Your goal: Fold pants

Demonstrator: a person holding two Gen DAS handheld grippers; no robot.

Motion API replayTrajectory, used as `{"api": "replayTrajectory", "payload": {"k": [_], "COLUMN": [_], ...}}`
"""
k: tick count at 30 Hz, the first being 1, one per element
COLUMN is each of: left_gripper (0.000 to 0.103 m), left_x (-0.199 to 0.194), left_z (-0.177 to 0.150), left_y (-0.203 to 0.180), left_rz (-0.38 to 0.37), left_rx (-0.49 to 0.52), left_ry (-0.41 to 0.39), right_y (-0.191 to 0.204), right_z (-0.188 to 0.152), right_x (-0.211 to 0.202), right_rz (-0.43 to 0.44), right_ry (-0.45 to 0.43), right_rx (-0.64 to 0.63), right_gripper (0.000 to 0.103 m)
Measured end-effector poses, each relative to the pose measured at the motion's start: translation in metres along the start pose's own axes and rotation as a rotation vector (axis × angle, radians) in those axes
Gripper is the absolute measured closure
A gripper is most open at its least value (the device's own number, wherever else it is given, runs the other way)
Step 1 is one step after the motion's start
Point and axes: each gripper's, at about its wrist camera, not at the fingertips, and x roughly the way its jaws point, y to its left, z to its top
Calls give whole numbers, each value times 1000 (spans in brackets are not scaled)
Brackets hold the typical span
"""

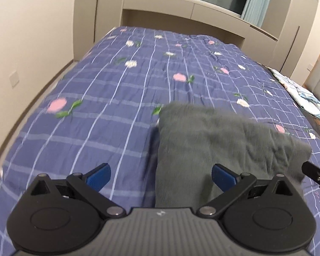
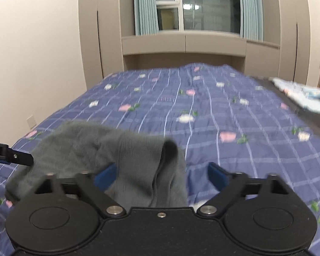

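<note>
The grey pants (image 1: 219, 147) lie folded into a thick pad on the blue checked bedspread (image 1: 96, 106). My left gripper (image 1: 161, 176) is open, its blue pads wide apart, over the pad's near left edge. In the right wrist view the pants (image 2: 108, 151) sit as a rumpled bundle with a raised fold at the right end. My right gripper (image 2: 162, 176) is open above the bundle's near right end; its left pad is partly hidden by cloth. Each view shows the other gripper's tip at its edge, the right one (image 1: 315, 172) and the left one (image 2: 10, 153).
The bed (image 2: 202, 106) runs away toward a beige built-in cabinet (image 2: 185, 42) and a curtained window. A folded light-blue blanket (image 2: 305, 98) lies at the bed's far right edge. A wall with a socket is at the left.
</note>
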Motion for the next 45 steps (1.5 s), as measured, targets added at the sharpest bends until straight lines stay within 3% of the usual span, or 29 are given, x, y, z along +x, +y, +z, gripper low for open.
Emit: {"api": "replayTrajectory", "payload": {"k": [5, 9, 14, 20, 27, 31, 45], "left_gripper": [0, 0, 0, 0, 0, 1, 0], "left_x": [23, 53, 79, 95, 78, 63, 10], "left_z": [28, 34, 27, 17, 16, 10, -46], "left_y": [-19, -30, -33, -19, -9, -1, 11], "left_rz": [9, 37, 48, 11, -21, -43, -67], "left_rx": [75, 124, 98, 24, -1, -83, -100], "left_ry": [-22, 8, 26, 19, 23, 71, 113], "right_y": [19, 28, 13, -11, -15, -11, -24], "right_z": [21, 23, 18, 1, 4, 0, -45], "right_x": [24, 63, 94, 119, 104, 81, 5], "right_rz": [-34, -81, -63, 16, 50, 51, 29], "right_ry": [-32, 47, 98, 107, 95, 87, 144], "right_rx": [-107, -198, -131, 19, 56, 48, 136], "right_gripper": [1, 1, 1, 1, 1, 0, 0]}}
